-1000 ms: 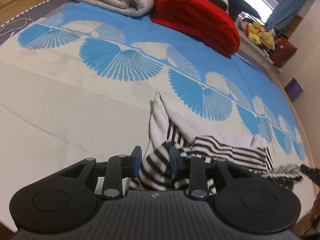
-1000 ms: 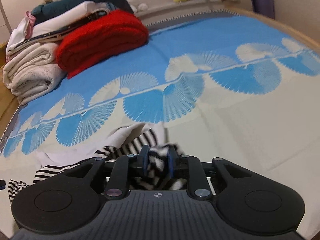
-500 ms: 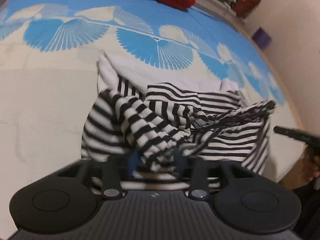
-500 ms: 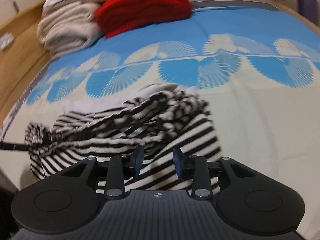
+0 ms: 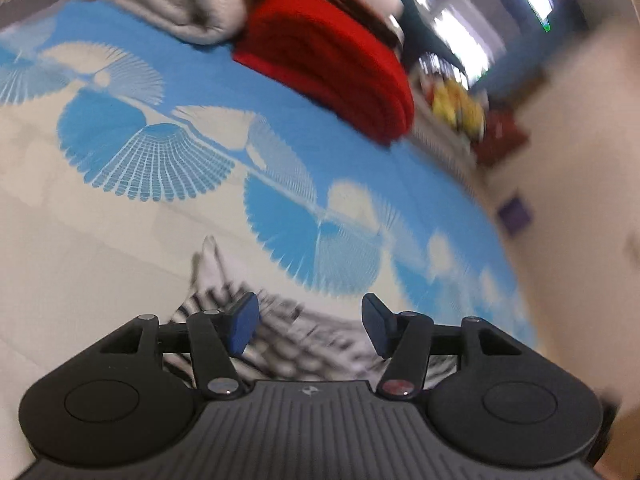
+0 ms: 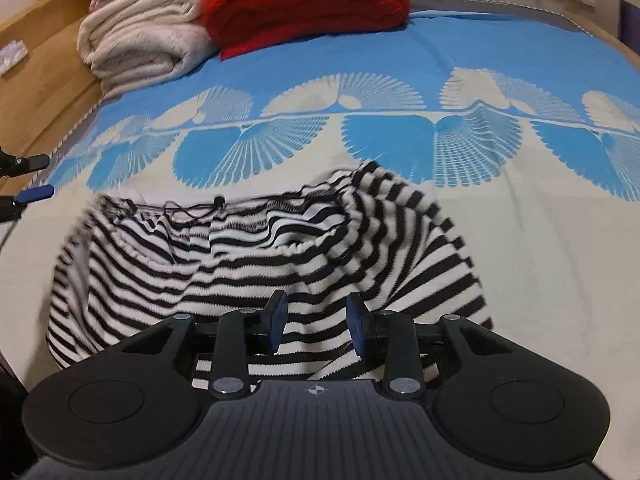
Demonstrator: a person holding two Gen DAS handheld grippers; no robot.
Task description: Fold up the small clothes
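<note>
A: What is seen nearest the lens on the bed?

B: The right gripper (image 6: 316, 326) is seen lowest in its own view, its blue pads parted over the black-and-white striped garment (image 6: 256, 264); nothing is clamped between them, and its jaws were opening within the last second. The garment is spread loosely on the cream part of the bedspread (image 6: 560, 264), with a bunched fold raised at its far right edge and a thin dark cord lying along its far hem.

A: And the other claw?

B: The left gripper (image 5: 308, 330) is shown with jaws set wide apart, having just been opening; the striped cloth is seen blurred beneath and beyond them, gripped by neither pad. From the right wrist view, two fingers (image 6: 34, 194) of that gripper are glimpsed just off the garment's left edge.

A: What is shown beyond the garment?

B: A band of blue fan shapes is printed past the garment's far hem. Well beyond the garment, a folded red blanket (image 6: 308, 4) is stacked beside a rolled cream blanket (image 6: 140, 48), the cream one to the left. A wooden bed edge (image 6: 44, 80) is visible left of those.
</note>
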